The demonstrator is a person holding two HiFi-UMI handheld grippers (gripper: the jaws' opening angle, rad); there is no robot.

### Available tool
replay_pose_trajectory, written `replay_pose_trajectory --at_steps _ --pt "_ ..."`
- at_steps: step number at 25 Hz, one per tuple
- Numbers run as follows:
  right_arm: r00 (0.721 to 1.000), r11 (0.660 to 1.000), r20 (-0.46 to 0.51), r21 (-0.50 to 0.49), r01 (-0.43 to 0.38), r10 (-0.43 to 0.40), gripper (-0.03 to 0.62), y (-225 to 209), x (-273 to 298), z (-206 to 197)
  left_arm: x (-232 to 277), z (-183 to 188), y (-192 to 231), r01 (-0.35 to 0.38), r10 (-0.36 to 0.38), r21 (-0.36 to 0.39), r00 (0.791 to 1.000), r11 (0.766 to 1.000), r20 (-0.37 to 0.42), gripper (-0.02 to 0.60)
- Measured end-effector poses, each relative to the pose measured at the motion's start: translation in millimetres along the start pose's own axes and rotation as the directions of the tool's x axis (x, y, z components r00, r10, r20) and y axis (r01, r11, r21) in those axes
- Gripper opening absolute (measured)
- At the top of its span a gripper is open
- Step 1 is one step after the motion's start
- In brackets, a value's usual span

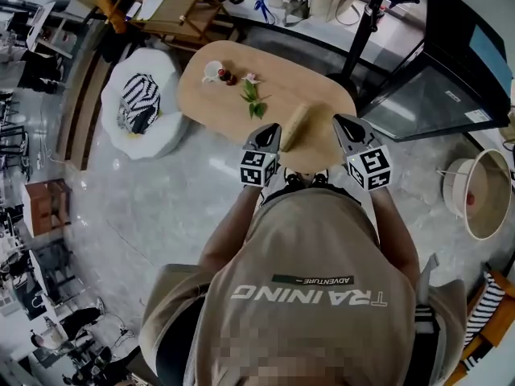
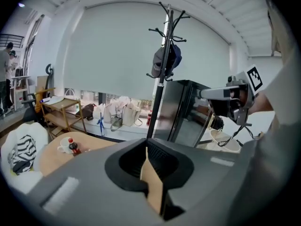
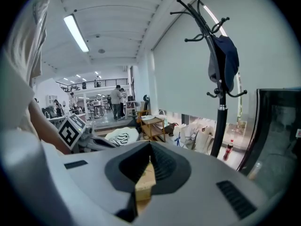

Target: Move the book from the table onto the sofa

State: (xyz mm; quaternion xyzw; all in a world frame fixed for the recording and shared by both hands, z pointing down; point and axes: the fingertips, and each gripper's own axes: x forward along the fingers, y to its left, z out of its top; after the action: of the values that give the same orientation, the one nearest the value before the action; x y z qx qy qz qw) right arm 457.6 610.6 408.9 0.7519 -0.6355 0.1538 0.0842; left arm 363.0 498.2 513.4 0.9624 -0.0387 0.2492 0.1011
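A tan book point(image 1: 294, 127) is tilted above the near end of the oval wooden table point(image 1: 201, 99). My left gripper point(image 1: 269, 133) is at the book's near lower end. In the left gripper view its jaws point(image 2: 148, 157) are shut on a thin tan edge of the book point(image 2: 153, 187). My right gripper point(image 1: 341, 124) hovers to the right of the book, with bare table between them. A tan block point(image 3: 146, 182) shows low between its jaws point(image 3: 149, 161); what it is stays unclear. The sofa, a white soft seat point(image 1: 141, 135) with a striped cushion point(image 1: 138, 101), stands left of the table.
On the table's far half are a white cup point(image 1: 212, 71), a small bottle point(image 1: 230, 78) and a green sprig point(image 1: 253, 100). A coat stand point(image 1: 366, 22) and a black glass cabinet point(image 1: 434, 95) stand to the right, a wooden shelf cart point(image 1: 173, 10) behind, and a round basket point(image 1: 483, 193) at far right.
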Motion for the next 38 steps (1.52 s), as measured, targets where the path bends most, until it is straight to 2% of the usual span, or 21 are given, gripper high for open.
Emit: replay_pose_trajectory --at_steps 7,10,13,15,17,20,23,30,34,38 --pt "0.998 1.0 -0.067 0.002 0.022 -0.021 0.005 7.5 6.0 -25.4 38.9 -76.7 13.9 0.033 -0.037 -0.024 0.985 0.999 -0.171 0.0" --pt "0.996 0.999 -0.082 -0.021 0.027 -0.029 0.005 14.2 16.4 -37.7 49.6 -110.1 23.0 0.027 -0.035 -0.037 0.966 0.999 -0.256 0.015" --pt "0.995 1.0 -0.1 -0.006 -0.001 0.001 0.005 22.5 33.8 -57.4 62.1 -138.6 35.5 0.011 -0.026 -0.049 0.946 0.999 -0.323 0.034" --pt "0.994 1.0 -0.109 0.015 -0.016 0.018 0.005 24.9 45.0 -70.1 74.5 -155.4 41.3 0.015 -0.031 -0.048 0.933 0.999 -0.357 0.07" --pt "0.993 0.999 -0.112 0.031 -0.02 0.023 0.005 24.5 52.8 -78.4 87.0 -172.0 39.9 0.042 -0.056 -0.044 0.912 0.998 -0.406 0.161" --pt "0.992 0.999 -0.123 0.034 -0.02 0.024 0.005 23.0 57.9 -90.4 104.7 -192.9 37.1 0.07 -0.081 -0.041 0.88 0.997 -0.468 0.196" --pt "0.988 0.998 -0.154 0.059 -0.017 0.026 0.005 27.4 50.5 -105.7 121.6 -222.2 34.8 0.103 -0.09 -0.008 0.835 0.995 -0.543 0.233" --pt "0.976 0.997 -0.214 0.072 -0.025 0.04 0.005 48.8 14.7 -130.6 159.3 -267.2 40.9 0.094 -0.049 0.039 0.775 0.995 -0.63 0.249" --pt "0.968 0.997 -0.251 0.074 -0.015 0.033 0.005 46.6 -5.4 -147.1 172.5 -288.4 44.8 0.058 -0.043 0.0 0.744 0.998 -0.667 0.249" --pt "0.966 0.996 -0.258 0.091 0.001 0.022 0.005 35.0 -14.8 -157.9 178.3 -290.3 52.0 0.059 -0.021 0.033 0.729 0.998 -0.684 0.219"
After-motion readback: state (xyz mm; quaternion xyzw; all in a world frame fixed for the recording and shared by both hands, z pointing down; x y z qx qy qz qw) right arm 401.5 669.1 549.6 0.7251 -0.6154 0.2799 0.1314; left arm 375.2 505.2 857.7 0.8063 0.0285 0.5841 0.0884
